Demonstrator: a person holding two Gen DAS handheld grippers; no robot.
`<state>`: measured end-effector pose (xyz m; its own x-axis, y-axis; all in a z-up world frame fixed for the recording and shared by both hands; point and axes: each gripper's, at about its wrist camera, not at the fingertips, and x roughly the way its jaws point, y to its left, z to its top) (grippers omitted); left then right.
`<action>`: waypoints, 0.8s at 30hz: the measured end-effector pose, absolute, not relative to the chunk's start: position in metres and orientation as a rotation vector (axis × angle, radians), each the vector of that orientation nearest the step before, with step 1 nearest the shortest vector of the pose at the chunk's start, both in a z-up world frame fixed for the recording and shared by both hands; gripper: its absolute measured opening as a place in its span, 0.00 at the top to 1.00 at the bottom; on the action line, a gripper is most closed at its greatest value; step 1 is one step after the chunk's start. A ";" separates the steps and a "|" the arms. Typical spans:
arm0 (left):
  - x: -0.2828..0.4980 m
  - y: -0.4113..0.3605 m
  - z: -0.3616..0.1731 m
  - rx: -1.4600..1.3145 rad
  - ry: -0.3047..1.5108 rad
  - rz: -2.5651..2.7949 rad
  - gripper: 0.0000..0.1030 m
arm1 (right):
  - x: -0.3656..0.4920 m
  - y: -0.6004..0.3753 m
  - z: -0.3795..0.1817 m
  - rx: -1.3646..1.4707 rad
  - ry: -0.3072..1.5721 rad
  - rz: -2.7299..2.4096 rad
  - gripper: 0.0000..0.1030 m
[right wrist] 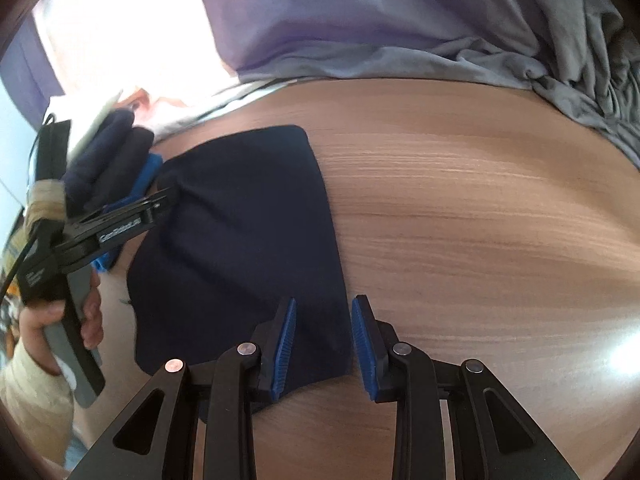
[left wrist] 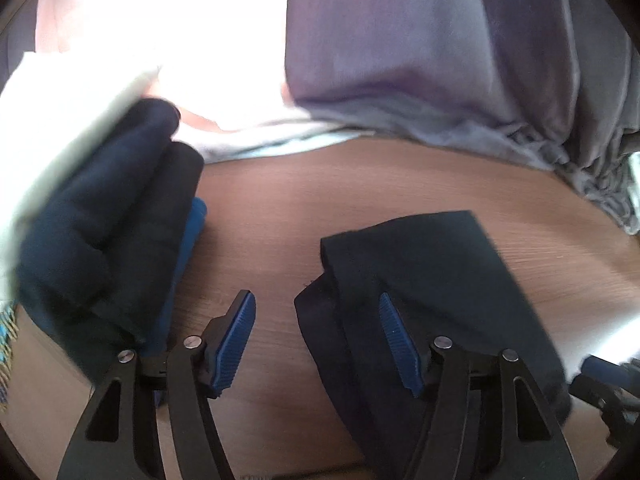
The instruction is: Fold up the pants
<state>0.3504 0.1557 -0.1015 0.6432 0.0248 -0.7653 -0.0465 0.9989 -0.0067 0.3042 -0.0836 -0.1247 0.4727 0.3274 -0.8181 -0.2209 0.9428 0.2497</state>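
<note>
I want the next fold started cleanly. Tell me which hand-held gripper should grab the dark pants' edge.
Right, probably. The right hand-held gripper is open with the dark pants' right edge between its fingers. The left hand-held gripper is open too, mostly over bare wooden table.

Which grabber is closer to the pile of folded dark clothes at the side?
Left. The left gripper reaches right beside the stacked dark clothes, while the right gripper hovers apart from them, over the near edge of the dark pants on the wooden table.
</note>
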 end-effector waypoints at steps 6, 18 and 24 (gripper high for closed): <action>0.347 0.167 -0.115 -0.152 0.942 -0.054 0.34 | 0.301 -0.092 -0.122 0.172 0.998 0.286 0.50; 0.372 0.170 -0.145 -0.343 0.988 -0.122 0.34 | 0.307 -0.073 -0.133 0.090 1.012 0.293 0.50; 0.380 0.166 -0.146 -0.341 0.971 -0.134 0.34 | 0.308 -0.070 -0.139 0.071 1.013 0.284 0.50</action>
<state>0.3796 0.1664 -0.1462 0.5614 -0.2622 -0.7849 -0.0404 0.9386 -0.3425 0.3082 -0.0701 -0.1395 0.4959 0.2669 -0.8263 -0.2017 0.9610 0.1894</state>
